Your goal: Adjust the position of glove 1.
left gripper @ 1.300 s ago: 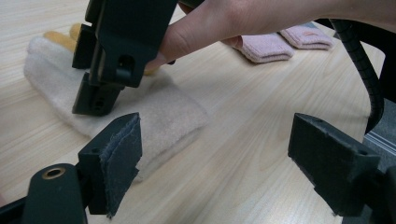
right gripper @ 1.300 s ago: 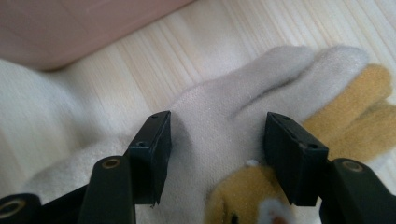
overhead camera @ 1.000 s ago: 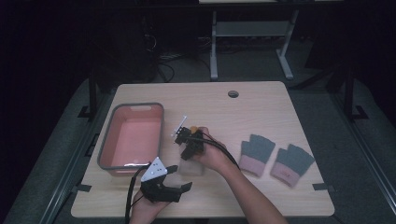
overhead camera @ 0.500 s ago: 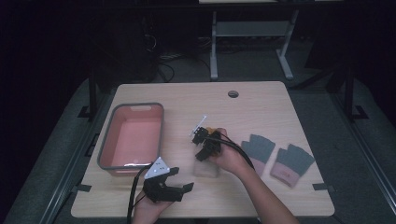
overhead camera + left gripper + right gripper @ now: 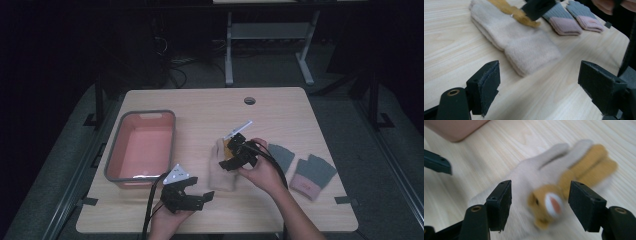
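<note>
Cream glove [image 5: 222,170] lies mid-table, long axis running away from the person, cuff nearest. Right gripper [image 5: 239,152] hovers directly over its finger end, jaws just opened wide, holding nothing. Left gripper [image 5: 186,196] sits further off, near the cuff, jaws spread and empty.

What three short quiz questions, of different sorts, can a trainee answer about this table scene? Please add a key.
1. True or false: the cream glove lies inside the pink tub.
2. Which claw hovers over the cream glove? A) the left claw B) the right claw
3. Fill in: the grey and pink gloves lie to the ____ of the cream glove in the high view.

Key: 1 false, it lies on the table beside the tub; 2 B, with its jaws apart, having just opened; 3 right.
</note>
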A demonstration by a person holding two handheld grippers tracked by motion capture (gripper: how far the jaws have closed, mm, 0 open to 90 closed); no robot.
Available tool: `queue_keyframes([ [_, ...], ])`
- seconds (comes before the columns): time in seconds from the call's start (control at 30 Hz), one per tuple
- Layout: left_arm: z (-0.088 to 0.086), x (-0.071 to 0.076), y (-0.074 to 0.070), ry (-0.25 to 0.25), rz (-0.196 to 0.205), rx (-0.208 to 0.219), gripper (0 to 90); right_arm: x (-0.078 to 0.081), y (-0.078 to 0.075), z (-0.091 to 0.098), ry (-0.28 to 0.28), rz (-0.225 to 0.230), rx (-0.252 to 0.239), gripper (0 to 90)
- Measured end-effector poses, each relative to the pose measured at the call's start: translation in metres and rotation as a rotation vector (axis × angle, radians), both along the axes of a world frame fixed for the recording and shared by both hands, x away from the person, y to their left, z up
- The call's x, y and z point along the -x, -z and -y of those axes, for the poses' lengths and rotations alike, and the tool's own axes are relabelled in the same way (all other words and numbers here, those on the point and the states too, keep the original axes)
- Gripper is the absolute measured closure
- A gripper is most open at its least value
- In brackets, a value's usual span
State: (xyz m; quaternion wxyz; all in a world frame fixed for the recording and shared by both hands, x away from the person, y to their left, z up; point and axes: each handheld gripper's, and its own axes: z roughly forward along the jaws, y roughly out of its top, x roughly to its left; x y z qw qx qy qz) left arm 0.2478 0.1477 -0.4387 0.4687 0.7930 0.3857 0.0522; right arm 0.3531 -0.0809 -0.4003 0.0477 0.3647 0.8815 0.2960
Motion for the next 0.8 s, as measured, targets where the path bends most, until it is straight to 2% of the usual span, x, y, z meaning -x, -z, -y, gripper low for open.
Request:
queue_keyframes([
  [0.03,0.004,-0.005,-0.001,-0.003,-0.018,0.000,17.9,0.001,0.000,0.005,0.018,-0.008,-0.015,35.0],
  [0.07,0.004,-0.005,-0.001,-0.003,-0.018,0.000,17.9,0.002,0.000,0.010,0.034,-0.015,-0.024,35.0],
  [0.1,0.008,-0.012,-0.002,-0.001,-0.036,0.006,17.9,0.004,0.001,0.014,0.048,-0.017,-0.036,34.9],
  [0.17,0.010,-0.016,-0.002,-0.001,-0.045,0.014,17.8,0.005,0.002,0.018,0.059,-0.023,-0.046,34.9],
  [0.2,0.013,-0.023,-0.002,-0.007,-0.074,0.021,16.8,0.007,0.005,0.024,0.088,-0.043,-0.063,34.9],
  [0.23,0.015,-0.027,-0.003,-0.011,-0.086,0.025,16.8,0.009,0.007,0.026,0.097,-0.047,-0.076,34.9],
  [0.27,0.015,-0.027,-0.003,-0.011,-0.086,0.025,16.8,0.009,0.007,0.026,0.097,-0.047,-0.076,34.9],
  [0.3,0.017,-0.035,-0.002,-0.019,-0.121,0.041,16.8,0.010,0.011,0.030,0.113,-0.063,-0.093,35.0],
  [0.33,0.018,-0.039,-0.002,-0.022,-0.138,0.043,16.8,0.011,0.013,0.031,0.119,-0.074,-0.099,34.9],
  [0.43,0.018,-0.051,0.000,-0.043,-0.177,0.049,16.9,0.013,0.018,0.034,0.131,-0.103,-0.138,35.0],
  [0.47,0.018,-0.051,0.000,-0.043,-0.177,0.049,16.9,0.014,0.020,0.035,0.131,-0.112,-0.150,35.0],
  [0.5,0.018,-0.057,0.002,-0.061,-0.204,0.059,16.9,0.014,0.022,0.035,0.131,-0.108,-0.155,35.0],
  [0.53,0.018,-0.057,0.002,-0.061,-0.204,0.059,16.9,0.015,0.024,0.035,0.140,-0.106,-0.157,35.0],
  [0.57,0.017,-0.061,0.004,-0.069,-0.230,0.069,16.9,0.016,0.025,0.036,0.142,-0.115,-0.160,35.0],
  [0.6,0.017,-0.061,0.004,-0.069,-0.230,0.069,16.9,0.016,0.027,0.037,0.144,-0.121,-0.170,35.1],
  [0.67,0.019,-0.065,0.007,-0.088,-0.260,0.056,17.5,0.015,0.032,0.039,0.153,-0.128,-0.184,35.5],
  [0.73,0.021,-0.067,0.009,-0.098,-0.269,0.045,18.0,0.015,0.036,0.040,0.171,-0.155,-0.202,36.7],
  [0.8,0.023,-0.069,0.010,-0.097,-0.270,0.043,22.9,0.015,0.039,0.040,0.180,-0.167,-0.216,37.1],
])
